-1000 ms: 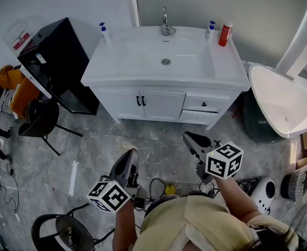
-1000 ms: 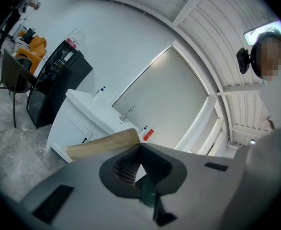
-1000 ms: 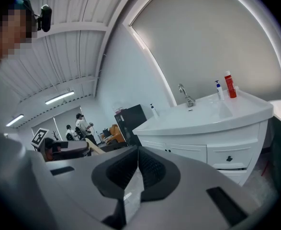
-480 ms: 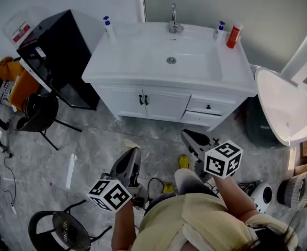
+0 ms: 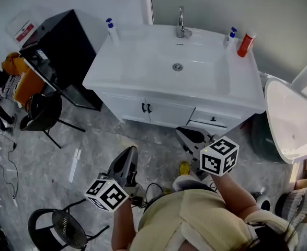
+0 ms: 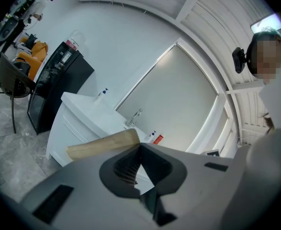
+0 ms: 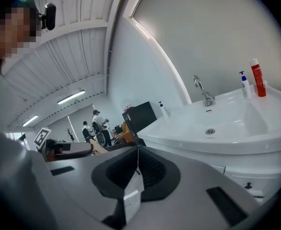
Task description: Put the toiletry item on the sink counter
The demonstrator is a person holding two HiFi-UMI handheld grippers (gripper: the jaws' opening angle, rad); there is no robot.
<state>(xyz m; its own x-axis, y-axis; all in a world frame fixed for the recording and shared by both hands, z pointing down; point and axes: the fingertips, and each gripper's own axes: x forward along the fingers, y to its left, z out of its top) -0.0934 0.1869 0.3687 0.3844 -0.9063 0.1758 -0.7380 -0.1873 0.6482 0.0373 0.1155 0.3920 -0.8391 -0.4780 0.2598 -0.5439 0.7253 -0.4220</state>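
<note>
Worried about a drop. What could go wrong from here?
The left gripper seems to pinch the tan tube only near its crimped end, so it might slip out. On the sink counter, a pump bottle and a red bottle stand at the back; a careless set-down might topple one.

Tan tube [image 6: 102,145] half behind left tool [image 6: 140,145]

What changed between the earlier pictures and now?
The person has stepped toward the sink counter, which sits further right and larger in the head view. The left gripper, shut on a beige tube, and the shut right gripper stay low; nothing taken or released.
</note>
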